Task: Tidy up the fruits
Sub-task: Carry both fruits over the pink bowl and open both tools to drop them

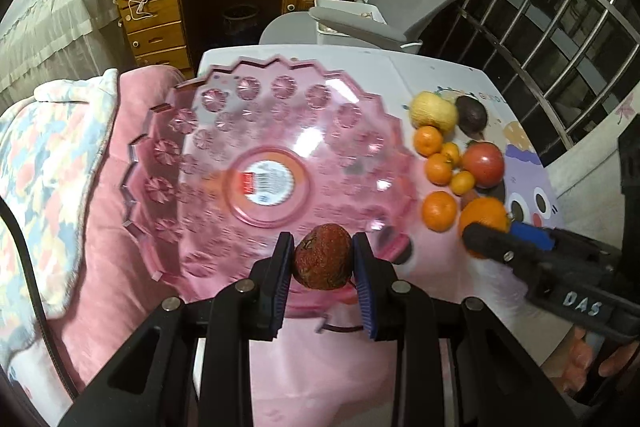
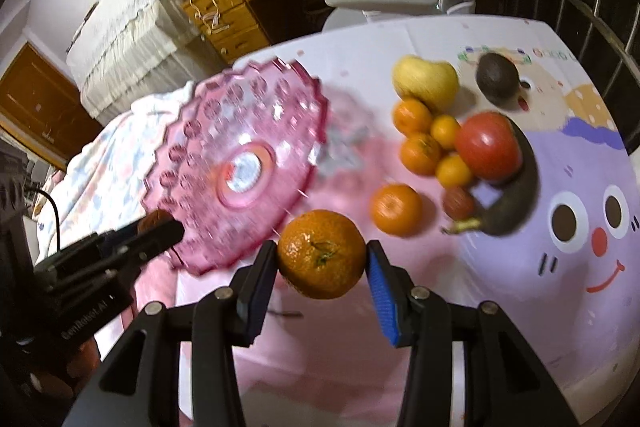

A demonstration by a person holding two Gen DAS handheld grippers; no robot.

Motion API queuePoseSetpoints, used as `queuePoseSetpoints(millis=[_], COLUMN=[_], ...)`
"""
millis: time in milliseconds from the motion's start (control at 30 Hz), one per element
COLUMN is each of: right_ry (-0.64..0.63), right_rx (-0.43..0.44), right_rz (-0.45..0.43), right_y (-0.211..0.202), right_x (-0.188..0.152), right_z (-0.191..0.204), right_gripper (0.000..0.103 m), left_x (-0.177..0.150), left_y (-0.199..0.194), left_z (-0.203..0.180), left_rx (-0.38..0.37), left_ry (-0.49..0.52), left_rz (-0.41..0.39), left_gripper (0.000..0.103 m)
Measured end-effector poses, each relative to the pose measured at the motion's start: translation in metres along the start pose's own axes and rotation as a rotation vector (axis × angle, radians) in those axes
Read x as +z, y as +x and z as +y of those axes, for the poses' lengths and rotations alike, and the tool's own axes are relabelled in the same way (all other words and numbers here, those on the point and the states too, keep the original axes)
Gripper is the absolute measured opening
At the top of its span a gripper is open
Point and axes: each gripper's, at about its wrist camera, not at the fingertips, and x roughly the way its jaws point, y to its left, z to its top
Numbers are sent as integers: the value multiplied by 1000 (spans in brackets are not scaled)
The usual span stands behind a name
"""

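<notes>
While orange (image 2: 321,253) fills right tongs (image 2: 322,261) — passionfruit (image 1: 323,262) left's (image 1: 322,265).

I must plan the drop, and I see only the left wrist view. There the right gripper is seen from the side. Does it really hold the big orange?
Observer: Yes. The right gripper is shut on the big orange, one pad on each side, stem scar facing the camera.
Operator: What lies behind the red tomato? I see only shadow.
Observer: A dark, overripe banana curves around the red tomato on its right side.
Operator: And the left gripper, from there?
Observer: The left gripper, holding the wrinkled reddish-brown fruit, is at the near rim of the pink plastic fruit plate.
</notes>
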Motion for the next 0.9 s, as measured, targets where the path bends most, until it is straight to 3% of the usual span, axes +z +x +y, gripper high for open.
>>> queuePoseSetpoints(millis=[267,500,633,733,900], right_ry=[15,1,-19,-33,-47], right_rx=[-11,-31,-67,-72,-54], right_rz=[-28,20,40,39,4], right_y=[19,45,53,53,46], right_x=[9,9,9,10,16], right_z=[45,72,82,85,87], right_gripper=[45,46,47,47,53], left_x=[9,12,13,12,11], left_y=[16,30,27,24,15], left_z=[53,82,89,92,92], left_rx=[10,43,31,22,26], left_ry=[-8,-50,-58,-73,-99], left_rz=[35,64,57,50,39], left_gripper=[28,29,37,50,52])
